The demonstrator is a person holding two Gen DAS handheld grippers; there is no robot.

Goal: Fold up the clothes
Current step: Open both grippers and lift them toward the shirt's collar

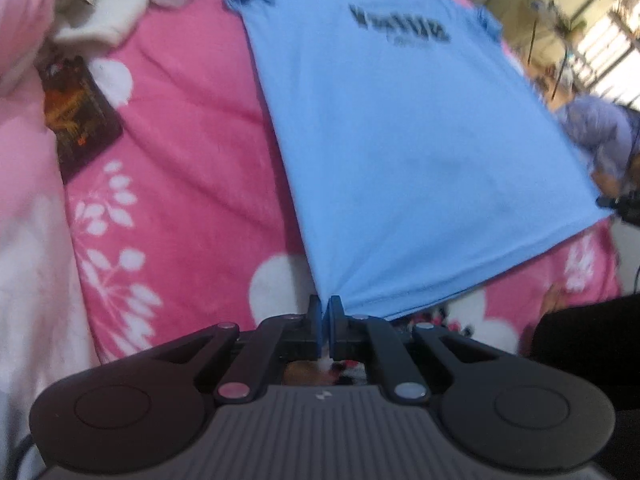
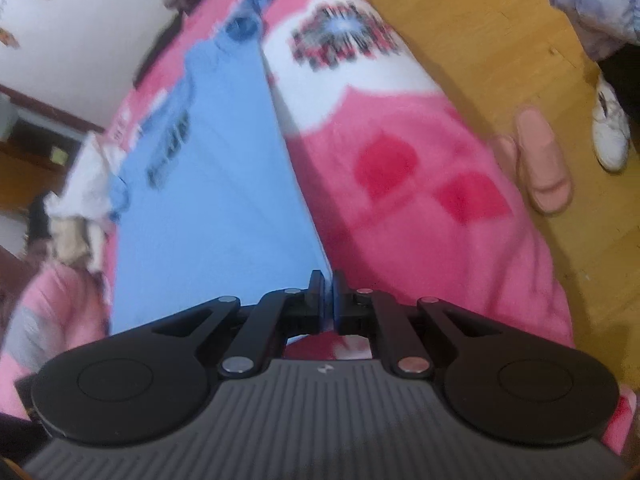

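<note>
1. At the far left of the left wrist view, a pale cream garment (image 1: 100, 12) lies bunched and soft-looking at the top corner of the pink blanket (image 1: 192, 152), a fleecy cover printed with white leaf shapes.
2. Just below it lies a flat, dark rectangular packet (image 1: 78, 114) with orange print, too blurred to read.
3. The left gripper (image 1: 324, 308) has its blue-padded black jaws pressed together, pinching the lower left hem corner of the blue T-shirt (image 1: 400, 152).
4. The T-shirt is smooth, thin light-blue cloth, spread print-side up across the blanket, its hem pulled taut and lifted at the gripped corners. Dark lettering crosses the chest; it is smeared and cannot be read.
5. The right gripper (image 2: 328, 292) is likewise clamped shut on the T-shirt's other hem corner.
6. Right of the bed, a wooden floor (image 2: 480, 40) holds a pink slipper (image 2: 540, 160) and a white shoe (image 2: 610, 128).
</note>
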